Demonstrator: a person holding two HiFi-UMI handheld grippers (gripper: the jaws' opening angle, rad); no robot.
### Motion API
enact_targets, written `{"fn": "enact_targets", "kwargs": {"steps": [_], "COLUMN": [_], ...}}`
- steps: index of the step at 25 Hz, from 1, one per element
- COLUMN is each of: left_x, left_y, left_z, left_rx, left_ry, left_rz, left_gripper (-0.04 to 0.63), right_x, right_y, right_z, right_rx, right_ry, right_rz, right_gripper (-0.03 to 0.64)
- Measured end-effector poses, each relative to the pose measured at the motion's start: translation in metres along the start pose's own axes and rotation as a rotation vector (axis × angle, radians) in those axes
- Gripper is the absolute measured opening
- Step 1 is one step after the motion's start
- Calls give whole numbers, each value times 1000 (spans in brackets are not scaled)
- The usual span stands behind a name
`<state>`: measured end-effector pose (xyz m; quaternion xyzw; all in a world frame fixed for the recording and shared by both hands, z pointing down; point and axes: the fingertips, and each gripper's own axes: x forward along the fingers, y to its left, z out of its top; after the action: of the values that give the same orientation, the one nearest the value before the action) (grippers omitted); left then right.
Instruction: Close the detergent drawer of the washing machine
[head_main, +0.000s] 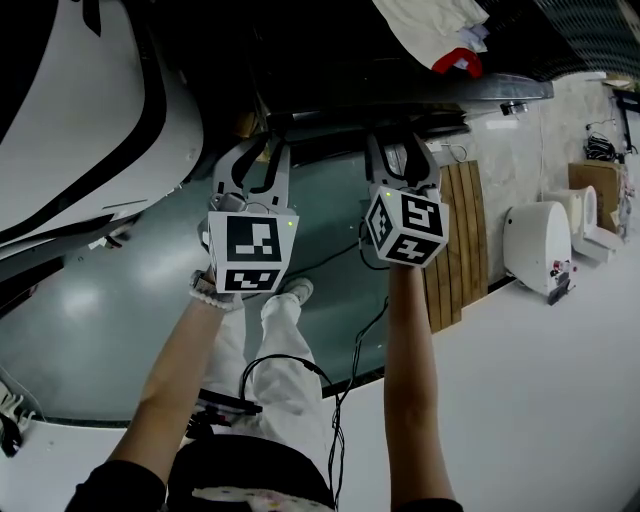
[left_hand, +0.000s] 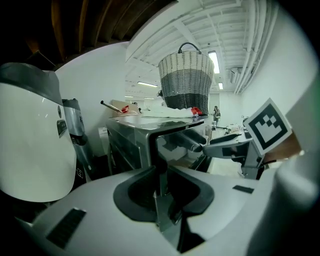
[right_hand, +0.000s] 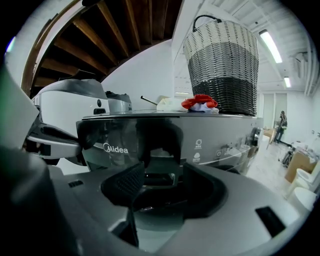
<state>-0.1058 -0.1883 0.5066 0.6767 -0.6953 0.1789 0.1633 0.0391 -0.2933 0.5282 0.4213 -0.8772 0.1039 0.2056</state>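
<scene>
The grey washing machine (right_hand: 220, 145) fills the right gripper view. Its glossy detergent drawer front (right_hand: 125, 142), marked Midea, sits at the panel's left end. How far it stands out I cannot tell. My right gripper (right_hand: 160, 185) is open just before the drawer's lower edge, with nothing between its pads. My left gripper (left_hand: 162, 192) is open too, and the machine's front left corner (left_hand: 150, 145) shows through its gap, untouched. In the head view both grippers, left (head_main: 250, 170) and right (head_main: 405, 165), point side by side at the dark machine (head_main: 400, 100).
A woven basket (right_hand: 222, 65) and a red and white cloth (right_hand: 200, 101) rest on the machine's top. A large white appliance (head_main: 80, 110) stands close on the left. A wooden slat mat (head_main: 455, 240) and a toilet (head_main: 545, 245) are at the right. Cables (head_main: 340, 400) hang by the person's legs.
</scene>
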Motion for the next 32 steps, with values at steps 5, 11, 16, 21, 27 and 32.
{"fn": "enact_targets", "kwargs": {"steps": [5,11,16,21,27,32], "left_x": [3,4,3,4,-3,-23], "left_y": [5,7,7,6,4,6], "left_z": [2,2,1,2,2,6], "left_rx": [-2,-1,-4,-13,27,22], "left_ry": [1,2,3,-5,-17,-17], "left_rz": [8,13,16,-24,-120,-178], "left_gripper": [78,63,60,63,64,43], "right_x": [5,8,9,8,-3,-29], "right_y": [1,1,1,0,7,19], "right_z": [3,5,5,4,0,4], "right_rx": [-5,-20,-25,19,51,54], "right_ry": [7,17,25,3,-2,-3], "right_rz": [-11,-15,-20,-4,-6,-11], "right_gripper": [229,230,236,235,235,181]}}
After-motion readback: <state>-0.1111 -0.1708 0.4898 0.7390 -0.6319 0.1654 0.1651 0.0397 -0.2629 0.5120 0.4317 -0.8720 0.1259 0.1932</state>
